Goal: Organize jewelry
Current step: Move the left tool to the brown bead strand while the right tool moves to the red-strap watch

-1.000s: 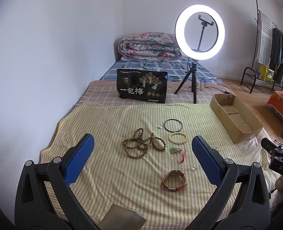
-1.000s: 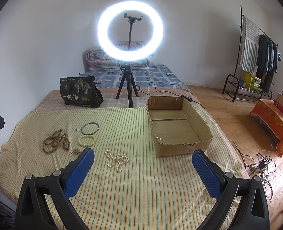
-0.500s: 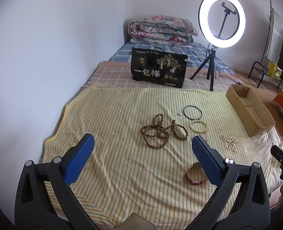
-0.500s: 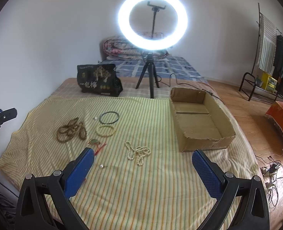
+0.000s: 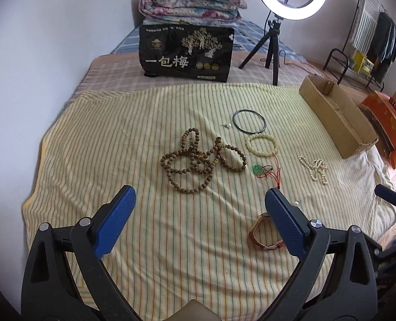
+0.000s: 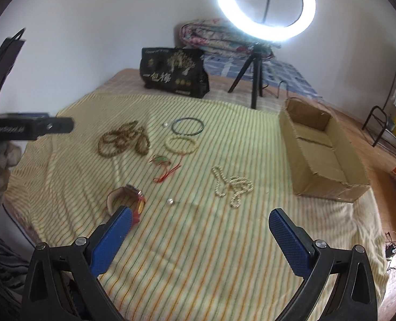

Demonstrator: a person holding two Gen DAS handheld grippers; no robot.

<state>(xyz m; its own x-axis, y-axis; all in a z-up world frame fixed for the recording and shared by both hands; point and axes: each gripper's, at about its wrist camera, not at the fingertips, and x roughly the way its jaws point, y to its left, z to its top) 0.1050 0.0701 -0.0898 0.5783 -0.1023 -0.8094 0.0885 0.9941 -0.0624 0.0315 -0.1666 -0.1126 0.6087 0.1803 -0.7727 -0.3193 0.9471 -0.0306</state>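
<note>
Jewelry lies spread on a striped yellow cloth (image 5: 117,139). A long brown bead string (image 5: 195,160) (image 6: 123,140) sits in the middle, a dark thin bangle (image 5: 248,121) (image 6: 187,126) and a pale bead bracelet (image 5: 262,144) (image 6: 181,144) behind it. A green pendant on red cord (image 5: 264,169) (image 6: 165,165), a cream bead necklace (image 5: 314,168) (image 6: 231,184) and a red-brown watch (image 5: 264,236) (image 6: 125,199) lie nearer. An open cardboard box (image 5: 337,117) (image 6: 321,149) stands at the right. My left gripper (image 5: 199,206) and my right gripper (image 6: 199,230) hover open above the cloth, holding nothing.
A black printed bag (image 5: 187,53) (image 6: 175,72), a ring light on a tripod (image 5: 275,40) (image 6: 256,80) and folded quilts (image 5: 192,5) stand behind the cloth. A clothes rack (image 5: 369,42) and orange box (image 5: 385,123) are at the right. Two small pearl studs (image 6: 170,201) (image 5: 226,125) lie loose.
Both grippers have moved forward and lower over the cloth, so the jewelry looks larger. Each stays open. Nothing on the cloth has shifted.
</note>
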